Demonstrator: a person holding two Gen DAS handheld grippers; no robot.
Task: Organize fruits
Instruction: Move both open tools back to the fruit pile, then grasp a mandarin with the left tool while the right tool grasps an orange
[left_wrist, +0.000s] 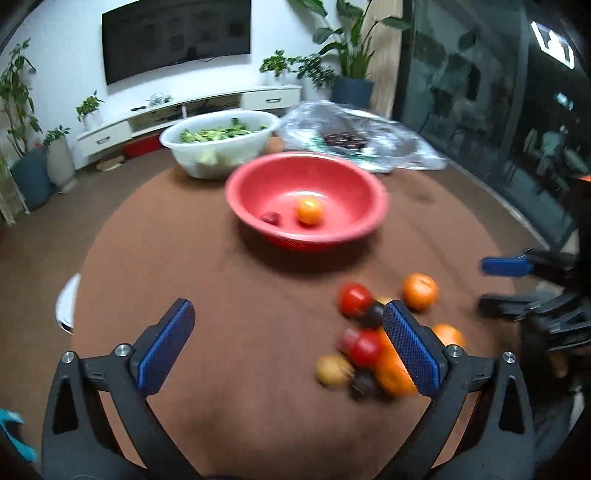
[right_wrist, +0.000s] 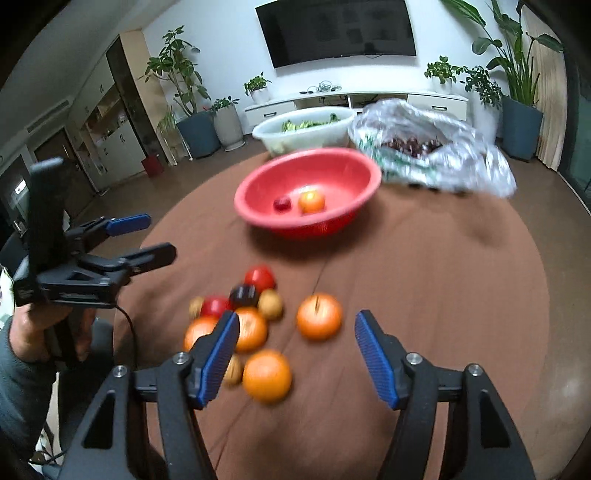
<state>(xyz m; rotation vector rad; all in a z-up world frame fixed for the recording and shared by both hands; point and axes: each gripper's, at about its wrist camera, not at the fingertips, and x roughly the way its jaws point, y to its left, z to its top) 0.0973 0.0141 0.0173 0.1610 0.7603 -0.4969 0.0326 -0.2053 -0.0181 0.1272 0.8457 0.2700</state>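
Brown cloth covers the round table (right_wrist: 424, 280), with a wall-mounted television (right_wrist: 336, 31) behind it. One red bowl (right_wrist: 258, 206) sits mid-table holding two fruits: one orange (right_wrist: 312, 201) and one small dark red fruit (right_wrist: 282, 203). Behind it stand one white basin (right_wrist: 295, 136) of greens and one crinkled plastic bag (right_wrist: 436, 155). Nearer, loose fruit lies clustered on the cloth (right_wrist: 255, 328): about four oranges, two red ones, one dark one and roughly three brownish ones, though blur makes the count uncertain. Left gripper (left_wrist: 288, 347) is spread wide with nothing between its pads; right gripper (right_wrist: 295, 362) hangs released above the pile, also empty.
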